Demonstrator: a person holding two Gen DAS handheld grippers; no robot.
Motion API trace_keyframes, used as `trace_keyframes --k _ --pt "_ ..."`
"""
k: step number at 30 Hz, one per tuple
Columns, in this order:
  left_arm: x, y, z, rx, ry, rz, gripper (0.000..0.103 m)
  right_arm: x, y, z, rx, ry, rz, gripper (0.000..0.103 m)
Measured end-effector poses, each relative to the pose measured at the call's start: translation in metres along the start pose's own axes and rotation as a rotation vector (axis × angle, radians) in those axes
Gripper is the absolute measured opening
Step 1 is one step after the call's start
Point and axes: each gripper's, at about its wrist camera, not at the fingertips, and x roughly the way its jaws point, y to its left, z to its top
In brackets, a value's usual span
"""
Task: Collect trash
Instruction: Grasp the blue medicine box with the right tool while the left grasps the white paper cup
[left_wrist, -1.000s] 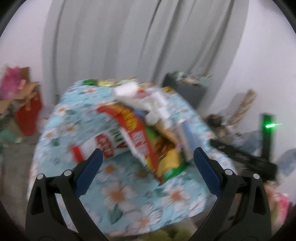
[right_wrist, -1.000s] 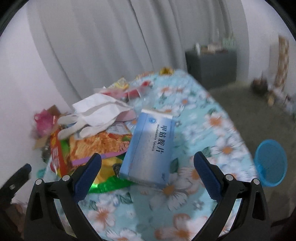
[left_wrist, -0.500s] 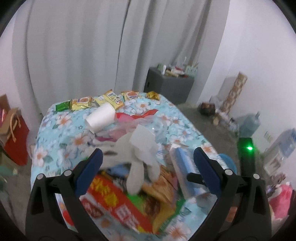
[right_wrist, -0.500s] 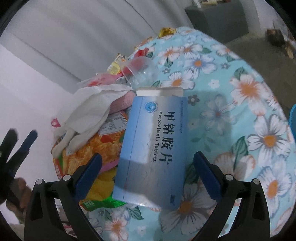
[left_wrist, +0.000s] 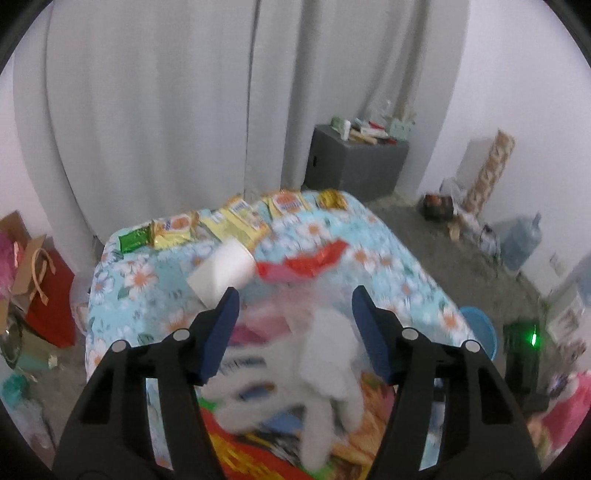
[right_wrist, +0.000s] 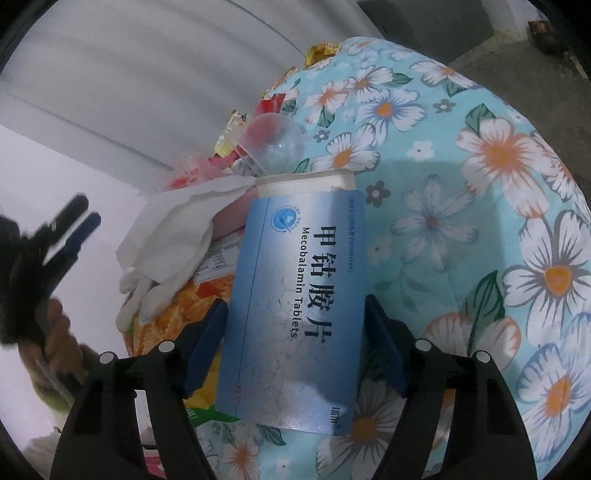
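Right wrist view: right gripper jaws, just closing, bracket the blue cardboard tablet box (contact unclear); left gripper, likewise closing, straddles blurred white crumpled tissue, not visibly clamped.

Soft, even indoor light fills both views, fairly bright, with no hard glare. The left wrist view is smeared by motion: the white tissue and wrappers close to the lens blur, while the curtain behind is only mildly soft. The right wrist view is sharper; print on the blue box reads clearly, and a faint sheen lies on its face. A soft shadow falls on the flowered cloth beside the box. Fisheye distortion bends both pictures, with black corners.
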Motion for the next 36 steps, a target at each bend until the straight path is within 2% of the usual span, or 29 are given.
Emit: trace_keyframes --k 3,5,7,12,15,18,21,24,25,28,31,36 --pt "0.027 0.031 0.027 -0.068 0.096 -0.067 0.060 -0.008 0.001 -0.002 -0.007 -0.014 0.012 0.072" --pt "0.058 0.055 0.039 -0.128 0.201 -0.155 0.068 -0.012 0.000 0.000 -0.004 -0.023 0.027 0.072" --pt "0.082 0.072 0.043 -0.139 0.255 -0.182 0.069 -0.014 -0.001 0.000 0.001 -0.029 0.036 0.072" --pt "0.121 0.096 0.044 0.042 0.286 -0.091 0.072 -0.012 -0.004 0.004 0.009 -0.026 0.040 0.072" --pt "0.137 0.106 0.039 0.077 0.317 -0.118 0.072 -0.005 -0.008 0.008 0.022 -0.014 0.032 0.072" --pt "0.155 0.102 0.031 0.155 0.362 -0.148 0.072 -0.001 -0.011 0.008 0.035 -0.004 0.033 0.072" --pt "0.172 0.099 0.023 0.198 0.397 -0.114 0.072 0.002 -0.010 0.007 0.037 -0.003 0.028 0.072" --pt "0.183 0.105 0.020 0.172 0.403 -0.096 0.070 0.004 -0.009 0.009 0.041 -0.006 0.026 0.072" --pt "0.185 0.108 0.019 0.158 0.405 -0.103 0.059 0.004 -0.009 0.009 0.043 -0.008 0.027 0.072" --pt "0.186 0.118 0.020 0.101 0.396 -0.129 0.058 0.003 -0.008 0.010 0.052 -0.014 0.035 0.072" --pt "0.177 0.126 0.023 0.077 0.373 -0.124 0.058 -0.004 -0.009 0.010 0.061 -0.027 0.044 0.071" --pt "0.139 0.149 0.033 -0.036 0.305 -0.105 0.057 -0.016 -0.009 0.008 0.076 -0.056 0.068 0.071"
